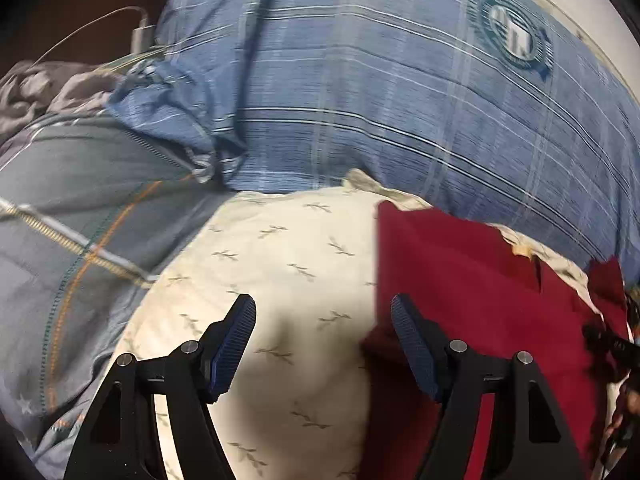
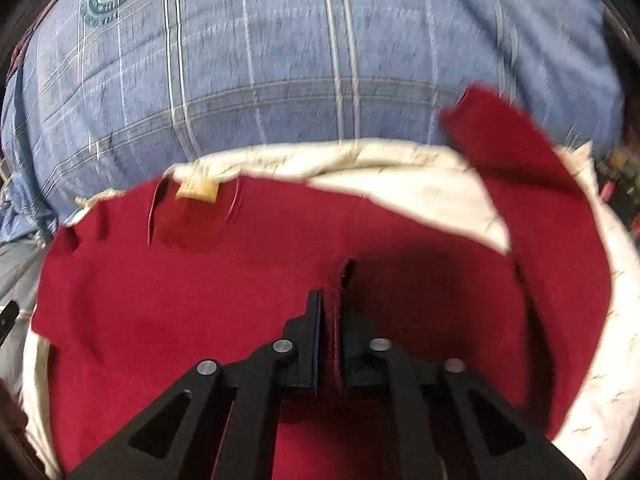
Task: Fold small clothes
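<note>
The red garment (image 2: 180, 292) lies spread on a cream pillow (image 2: 436, 196) printed with small leaf sprigs, which rests on the bed. In the right wrist view its long axis runs across the frame, from a ragged left edge near the pillow's left edge to a strip (image 2: 516, 140) that bends up and away toward the pillow's far right corner. A tan label (image 2: 198, 191) sits by the garment's far edge, close to the pillow's far edge, with a slit in the cloth on each side of it.

The right tool (image 2: 329, 308) is clamped on a raised ridge of the red cloth near the garment's middle, the fabric pinched between the two fingers and creased just ahead of them.

The left tool (image 1: 323, 312) hangs with its fingers wide apart, gripping nothing, above the pillow (image 1: 280, 248). Its left finger is over bare cream cloth; its right finger is over the garment's (image 1: 460, 280) straight left edge.

Beyond the pillow's far edge lies blue plaid bedding (image 1: 380, 100) with a round teal emblem (image 1: 512, 36). To the left of the pillow is grey-blue bedding (image 1: 80, 200) with orange stitching and a zip. Farther off on that side are crumpled grey cloth (image 1: 36, 92) and a white cable (image 1: 80, 28). Both views are motion-blurred.
</note>
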